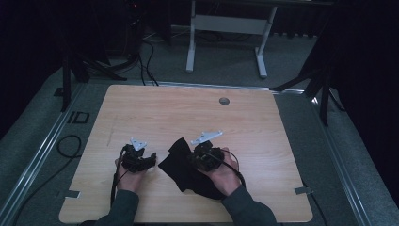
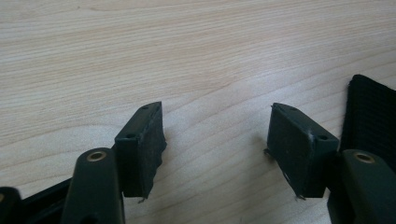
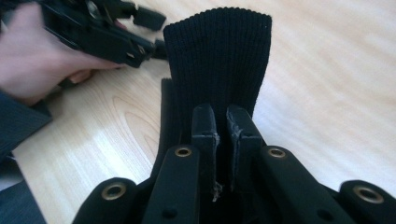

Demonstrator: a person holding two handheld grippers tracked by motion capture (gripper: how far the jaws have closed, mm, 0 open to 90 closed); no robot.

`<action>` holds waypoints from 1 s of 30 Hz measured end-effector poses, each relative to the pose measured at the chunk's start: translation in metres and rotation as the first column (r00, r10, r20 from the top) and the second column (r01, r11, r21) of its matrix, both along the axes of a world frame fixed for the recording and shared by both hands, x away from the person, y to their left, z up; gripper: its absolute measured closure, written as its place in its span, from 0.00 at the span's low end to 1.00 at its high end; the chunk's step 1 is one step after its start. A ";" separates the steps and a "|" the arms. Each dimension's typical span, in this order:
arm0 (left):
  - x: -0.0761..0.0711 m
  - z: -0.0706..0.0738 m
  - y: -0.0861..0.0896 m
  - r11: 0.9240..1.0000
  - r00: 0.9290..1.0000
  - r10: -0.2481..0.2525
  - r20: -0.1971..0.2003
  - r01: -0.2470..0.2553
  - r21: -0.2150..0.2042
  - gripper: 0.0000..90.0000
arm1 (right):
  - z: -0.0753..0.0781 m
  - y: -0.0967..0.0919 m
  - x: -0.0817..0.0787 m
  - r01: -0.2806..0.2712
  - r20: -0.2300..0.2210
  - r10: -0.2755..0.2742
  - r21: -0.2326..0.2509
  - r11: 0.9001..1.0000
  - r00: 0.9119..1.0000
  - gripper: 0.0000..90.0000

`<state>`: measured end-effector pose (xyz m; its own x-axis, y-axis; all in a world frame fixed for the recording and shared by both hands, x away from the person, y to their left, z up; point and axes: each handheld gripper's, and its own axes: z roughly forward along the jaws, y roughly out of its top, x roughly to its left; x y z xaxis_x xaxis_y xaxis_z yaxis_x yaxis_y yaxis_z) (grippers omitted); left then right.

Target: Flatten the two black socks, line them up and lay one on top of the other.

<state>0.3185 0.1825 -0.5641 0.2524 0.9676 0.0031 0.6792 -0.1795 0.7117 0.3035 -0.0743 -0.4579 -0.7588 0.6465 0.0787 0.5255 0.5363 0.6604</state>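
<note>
In the high view, a black knitted cloth is seen lying on the near half of the wooden table, between the two hands, with part of it lifted off the surface by the right gripper. The left gripper is held just beside the cloth's left corner, low over the bare wood, apart from the fabric. In the left gripper view, the jaws are seen spread wide with nothing between them, bare table beneath, and a ribbed edge of the cloth is visible at the right margin, just beyond the right-hand jaw. In the right gripper view, the jaws are seen pressed together on the cloth, whose ribbed cuff is raised upright ahead of them, while the left gripper and the hand holding it are seen farther off at upper left. The step in hand is judged to be a fold or spread of the fabric. For it to be done well, the pinch on the right should be kept firm, the free corner should be taken by the open jaws from the side rather than from above, and the cloth should be drawn taut evenly so that no wrinkle is trapped.
</note>
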 end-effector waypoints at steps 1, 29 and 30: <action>0.000 0.000 0.000 1.000 1.000 0.000 -0.002 0.000 0.000 0.42 | -0.006 0.004 0.001 0.006 -0.019 -0.006 -0.002 1.000 1.000 0.92; -0.025 0.022 -0.016 0.984 0.979 -0.177 0.104 0.179 -0.008 0.99 | -0.067 0.045 0.010 0.034 -0.135 -0.045 -0.085 0.996 0.990 0.93; -0.025 0.022 -0.016 0.984 0.979 -0.177 0.104 0.179 -0.008 0.99 | -0.067 0.045 0.010 0.032 -0.136 -0.044 -0.085 0.996 0.990 0.93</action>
